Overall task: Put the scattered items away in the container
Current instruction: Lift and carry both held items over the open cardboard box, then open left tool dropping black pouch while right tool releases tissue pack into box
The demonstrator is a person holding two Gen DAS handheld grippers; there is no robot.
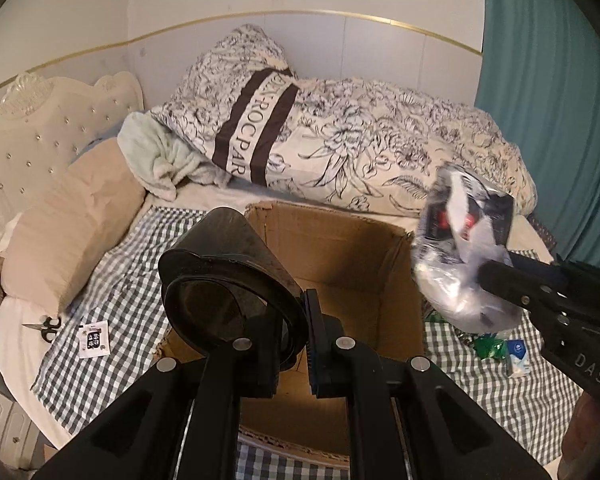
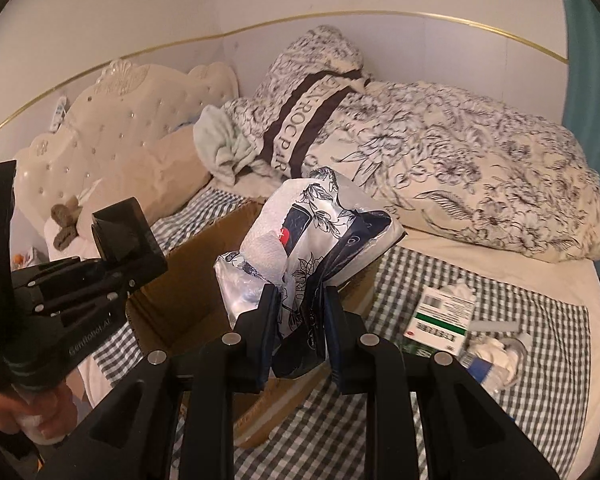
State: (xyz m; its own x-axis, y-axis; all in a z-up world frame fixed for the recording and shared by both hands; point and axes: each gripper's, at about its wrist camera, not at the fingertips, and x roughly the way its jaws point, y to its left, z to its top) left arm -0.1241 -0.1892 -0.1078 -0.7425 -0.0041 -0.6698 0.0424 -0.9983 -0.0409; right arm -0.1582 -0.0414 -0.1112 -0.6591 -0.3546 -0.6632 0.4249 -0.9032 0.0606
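An open cardboard box [image 1: 364, 248] stands on the checked cloth on the bed; it also shows in the right wrist view [image 2: 196, 264]. My left gripper [image 1: 296, 344] is shut on a black cylindrical cup [image 1: 228, 280] and holds it over the box's left side; the cup also shows in the right wrist view [image 2: 128, 236]. My right gripper [image 2: 300, 320] is shut on a crinkled plastic packet with white, navy and red print [image 2: 312, 232], held above the box's right edge. The packet shows blurred in the left wrist view [image 1: 464, 240].
On the checked cloth [image 2: 540, 360] right of the box lie a green-and-white medicine box [image 2: 444, 316], crumpled tissue [image 2: 496, 352] and a small bottle [image 2: 484, 372]. Left of the box lie scissors [image 1: 46, 326] and a small sachet [image 1: 93, 338]. A floral duvet [image 1: 380, 136] is piled behind.
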